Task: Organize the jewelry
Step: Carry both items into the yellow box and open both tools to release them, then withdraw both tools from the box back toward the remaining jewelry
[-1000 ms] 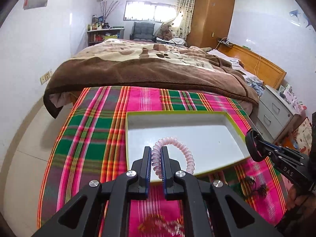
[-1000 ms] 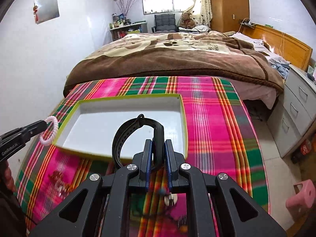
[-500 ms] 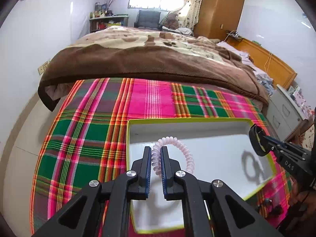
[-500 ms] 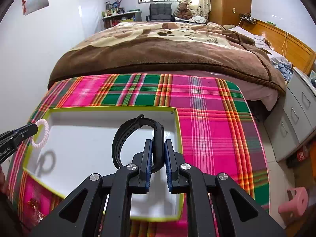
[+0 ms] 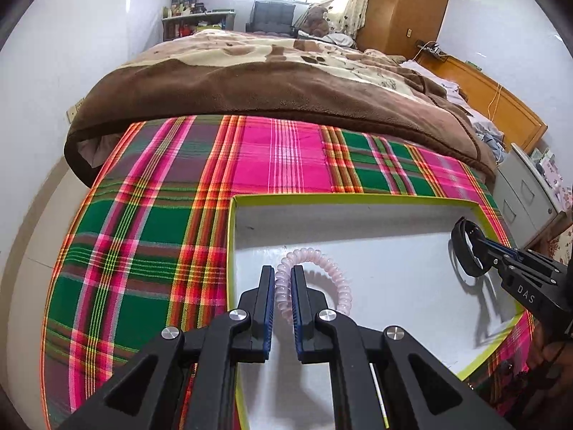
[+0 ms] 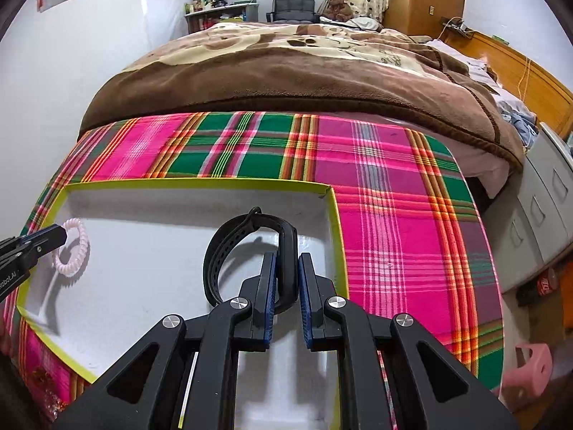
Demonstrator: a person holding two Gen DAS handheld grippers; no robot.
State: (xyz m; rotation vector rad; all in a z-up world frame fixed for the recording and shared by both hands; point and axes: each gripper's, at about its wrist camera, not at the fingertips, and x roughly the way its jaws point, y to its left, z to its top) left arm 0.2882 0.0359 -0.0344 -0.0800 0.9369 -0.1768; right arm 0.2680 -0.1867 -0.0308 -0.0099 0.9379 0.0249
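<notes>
Through my left wrist camera, my left gripper (image 5: 283,279) is clamped on a pale pink spiral coil bracelet (image 5: 311,279), its loop standing out past the blue pads over the left part of the shallow white tray with the lime-green rim (image 5: 358,197). The tray sits on a pink, green and orange plaid cloth (image 5: 150,236). At the right edge my right gripper (image 5: 481,251) comes in holding a black strap-like wristband (image 5: 465,247) above the tray's right side, its shadow falling on the white floor. I cannot tell whether either piece touches the floor.

Through my right wrist camera, the right gripper (image 6: 286,276) is closed on that black wristband (image 6: 229,251), which loops up and left over the tray's (image 6: 333,215) right end. At the left the left gripper (image 6: 62,234) holds the pink coil (image 6: 73,251) over the tray's left end.

As I judge it, both pieces have reached the tray but neither is released, so its floor looks bare. Setting them down and letting go is what's left, then fetching the small beaded items (image 6: 46,383) lying on the cloth by the tray's near left corner.
</notes>
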